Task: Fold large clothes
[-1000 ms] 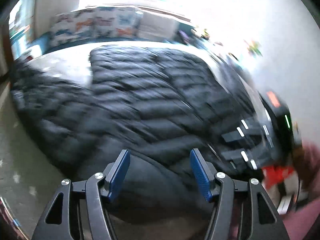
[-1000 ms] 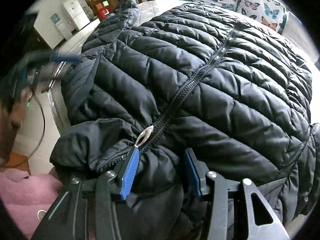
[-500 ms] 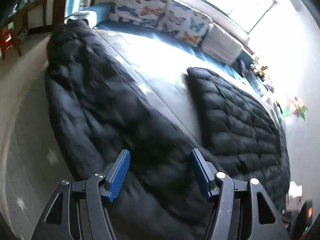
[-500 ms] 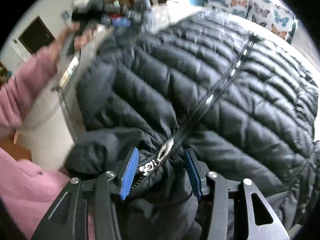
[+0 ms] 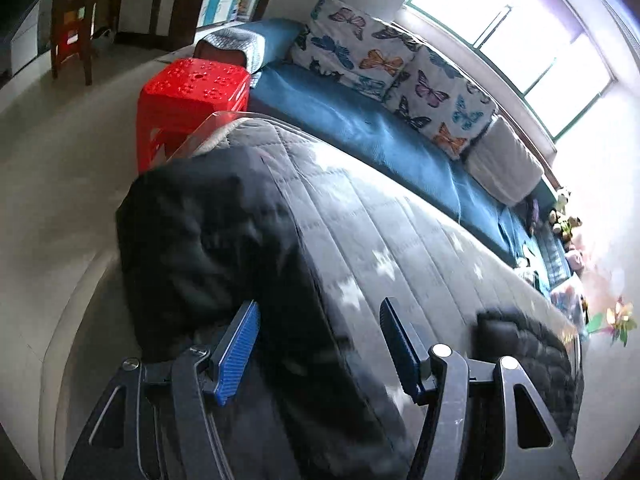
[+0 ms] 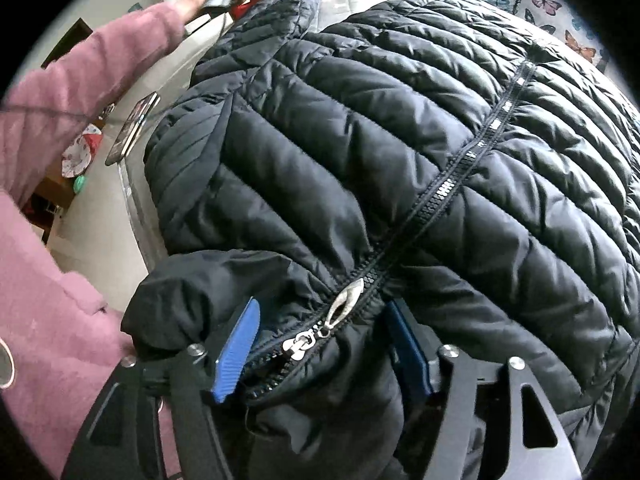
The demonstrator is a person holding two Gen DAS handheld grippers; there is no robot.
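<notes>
Jacket [image 6: 400, 160]: puffy, slick, light. Right tongs [image 6: 324, 356] opening, collar between. Left tongs [image 5: 320, 352] open over sleeve [image 5: 208, 248]; grab cuff.

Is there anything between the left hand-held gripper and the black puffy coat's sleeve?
Nothing visible stands in the way. The left hand-held gripper has open jaws right over the sleeve of the black quilted puffer coat, which drapes over the edge of the grey quilted mattress. The red plastic stool stands farther off, behind the sleeve.
</notes>
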